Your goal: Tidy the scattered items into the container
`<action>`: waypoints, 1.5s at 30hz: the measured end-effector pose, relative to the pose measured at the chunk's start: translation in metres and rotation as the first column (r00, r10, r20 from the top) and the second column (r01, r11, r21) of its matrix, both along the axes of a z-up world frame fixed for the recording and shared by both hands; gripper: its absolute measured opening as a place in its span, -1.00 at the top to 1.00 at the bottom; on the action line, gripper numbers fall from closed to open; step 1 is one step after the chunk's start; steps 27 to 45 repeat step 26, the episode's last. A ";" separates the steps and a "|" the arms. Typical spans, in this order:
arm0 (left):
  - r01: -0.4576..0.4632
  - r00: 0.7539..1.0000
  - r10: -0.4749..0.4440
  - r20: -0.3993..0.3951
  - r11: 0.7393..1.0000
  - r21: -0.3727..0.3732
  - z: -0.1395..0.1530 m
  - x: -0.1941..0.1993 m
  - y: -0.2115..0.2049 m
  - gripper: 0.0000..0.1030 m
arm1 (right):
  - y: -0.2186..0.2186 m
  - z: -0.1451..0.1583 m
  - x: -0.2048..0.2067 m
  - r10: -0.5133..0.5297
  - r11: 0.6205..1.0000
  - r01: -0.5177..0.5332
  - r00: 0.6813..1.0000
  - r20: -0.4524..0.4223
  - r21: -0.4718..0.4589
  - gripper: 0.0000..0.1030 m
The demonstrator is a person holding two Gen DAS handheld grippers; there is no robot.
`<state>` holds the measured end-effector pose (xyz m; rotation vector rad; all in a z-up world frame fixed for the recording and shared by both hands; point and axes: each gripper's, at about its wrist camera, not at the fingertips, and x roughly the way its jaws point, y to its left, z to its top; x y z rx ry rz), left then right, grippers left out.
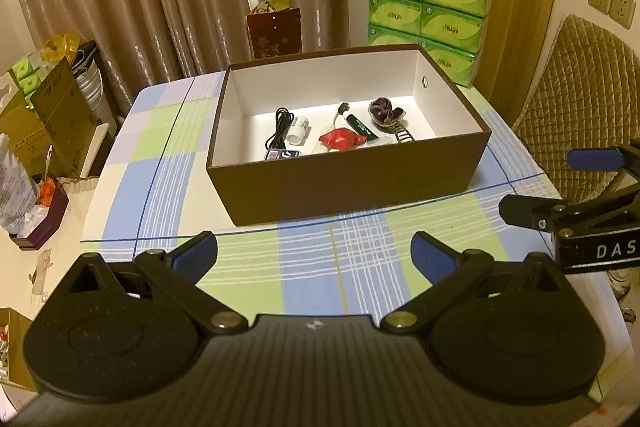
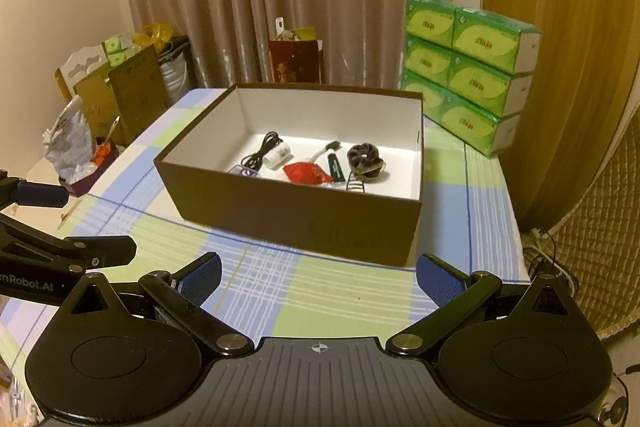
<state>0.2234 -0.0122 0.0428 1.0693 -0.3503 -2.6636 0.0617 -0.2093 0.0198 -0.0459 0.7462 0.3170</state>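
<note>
Both grippers, the left gripper (image 1: 314, 255) and right gripper (image 2: 318, 277), hover with jaws spread wide and empty above the checked blue-and-green tablecloth (image 1: 360, 259), just short of the brown cardboard box with white lining (image 2: 296, 215). The scattered items, among them a black coiled cable (image 1: 281, 125) and a red foil packet (image 2: 305, 174), lie inside it. Likely risk: a careless sweep forward could nudge the light box and shift it

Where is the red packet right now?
The red packet lies inside the brown box, near its front wall in both wrist views, between the small white bottle and the dark green tube.
</note>
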 end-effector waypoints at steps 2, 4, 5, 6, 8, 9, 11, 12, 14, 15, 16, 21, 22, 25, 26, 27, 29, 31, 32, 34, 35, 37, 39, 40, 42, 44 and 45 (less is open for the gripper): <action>-0.004 1.000 0.004 0.007 1.000 0.000 -0.002 -0.001 0.000 -0.97 | -0.001 -0.003 -0.001 -0.001 1.000 0.001 1.000 -0.009 -0.001 -0.96; -0.005 1.000 0.005 0.013 1.000 0.000 -0.005 -0.001 0.001 -0.97 | -0.001 -0.006 -0.002 -0.002 1.000 0.002 1.000 -0.015 -0.003 -0.96; -0.006 1.000 0.006 0.016 1.000 -0.001 -0.006 -0.001 0.001 -0.97 | -0.002 -0.007 -0.002 -0.002 1.000 0.002 1.000 -0.018 -0.003 -0.96; -0.007 1.000 0.007 0.019 1.000 -0.001 -0.007 -0.002 0.002 -0.97 | -0.001 -0.008 -0.003 -0.002 1.000 0.002 1.000 -0.020 -0.004 -0.96; -0.008 1.000 0.008 0.025 1.000 0.000 -0.010 -0.002 0.002 -0.97 | -0.002 -0.010 -0.003 -0.002 1.000 0.002 1.000 -0.024 -0.006 -0.96; -0.008 1.000 0.008 0.027 1.000 0.000 -0.011 -0.002 0.002 -0.97 | -0.002 -0.011 -0.003 -0.003 1.000 0.003 1.000 -0.026 -0.007 -0.96; -0.009 0.999 0.009 0.032 1.000 0.002 -0.013 -0.002 0.002 -0.97 | -0.004 -0.012 -0.003 -0.004 1.000 0.003 1.000 -0.029 -0.007 -0.96; -0.010 0.999 0.009 0.034 1.000 0.003 -0.013 -0.002 0.002 -0.97 | -0.004 -0.013 -0.003 -0.005 1.000 0.004 1.000 -0.031 -0.007 -0.96; -0.009 0.999 0.009 0.038 1.000 0.003 -0.015 -0.003 0.003 -0.97 | -0.004 -0.013 -0.003 -0.007 1.000 0.007 0.999 -0.033 -0.009 -0.96; -0.008 0.999 0.008 0.039 1.000 0.003 -0.016 -0.003 0.003 -0.97 | -0.004 -0.014 -0.002 -0.009 1.000 0.008 0.999 -0.035 -0.009 -0.96; -0.009 0.999 0.008 0.041 1.000 0.003 -0.016 -0.003 0.003 -0.97 | -0.005 -0.014 -0.002 -0.010 1.000 0.010 0.999 -0.035 -0.009 -0.96; -0.012 0.999 0.012 0.044 1.000 0.006 -0.019 -0.005 0.003 -0.97 | -0.006 -0.015 -0.001 -0.016 1.000 0.015 0.999 -0.037 -0.012 -0.96; -0.011 0.999 0.011 0.041 1.000 0.005 -0.019 -0.005 0.003 -0.97 | -0.006 -0.015 0.000 -0.016 1.000 0.015 0.999 -0.037 -0.012 -0.96; -0.007 0.999 0.007 0.038 1.000 -0.005 -0.019 -0.006 0.004 -0.97 | -0.006 -0.015 0.000 -0.015 1.000 0.015 0.999 -0.036 -0.011 -0.96; -0.008 0.999 0.008 0.038 1.000 -0.004 -0.019 -0.006 0.004 -0.97 | -0.006 -0.015 0.000 -0.015 1.000 0.014 0.999 -0.036 -0.011 -0.96; -0.008 0.999 0.008 0.038 1.000 -0.004 -0.019 -0.006 0.004 -0.97 | -0.006 -0.015 0.000 -0.015 1.000 0.014 0.999 -0.036 -0.011 -0.96; -0.008 0.999 0.008 0.038 1.000 -0.004 -0.019 -0.006 0.004 -0.97 | -0.006 -0.015 0.000 -0.015 1.000 0.014 0.999 -0.036 -0.011 -0.96; -0.008 0.999 0.008 0.038 1.000 -0.004 -0.019 -0.006 0.004 -0.97 | -0.006 -0.015 0.000 -0.015 1.000 0.014 0.999 -0.036 -0.011 -0.96; -0.008 0.999 0.008 0.038 1.000 -0.004 -0.019 -0.006 0.004 -0.97 | -0.006 -0.015 0.000 -0.015 1.000 0.014 0.999 -0.036 -0.011 -0.96; -0.008 0.999 0.008 0.038 1.000 -0.004 -0.019 -0.006 0.004 -0.97 | -0.006 -0.015 0.000 -0.015 1.000 0.014 0.999 -0.036 -0.011 -0.96; -0.008 0.999 0.008 0.038 1.000 -0.004 -0.019 -0.006 0.004 -0.97 | -0.006 -0.015 0.000 -0.015 1.000 0.014 0.999 -0.036 -0.011 -0.96; -0.008 0.999 0.008 0.038 1.000 -0.004 -0.019 -0.006 0.004 -0.97 | -0.006 -0.015 0.000 -0.015 1.000 0.014 0.999 -0.036 -0.011 -0.96; -0.008 0.999 0.008 0.038 1.000 -0.004 -0.019 -0.006 0.004 -0.97 | -0.006 -0.015 0.000 -0.015 1.000 0.014 0.999 -0.036 -0.011 -0.96; -0.008 0.999 0.008 0.038 1.000 -0.004 -0.019 -0.006 0.004 -0.97 | -0.006 -0.015 0.000 -0.015 1.000 0.014 0.999 -0.036 -0.011 -0.96; -0.008 0.999 0.008 0.038 1.000 -0.004 -0.019 -0.006 0.004 -0.97 | -0.006 -0.015 0.000 -0.015 1.000 0.014 0.999 -0.036 -0.011 -0.96; -0.008 0.999 0.008 0.038 1.000 -0.004 -0.019 -0.006 0.004 -0.97 | -0.006 -0.015 0.000 -0.015 1.000 0.014 0.999 -0.036 -0.011 -0.96; -0.008 0.999 0.008 0.038 1.000 -0.004 -0.019 -0.006 0.004 -0.97 | -0.006 -0.015 0.000 -0.015 1.000 0.014 0.999 -0.036 -0.011 -0.96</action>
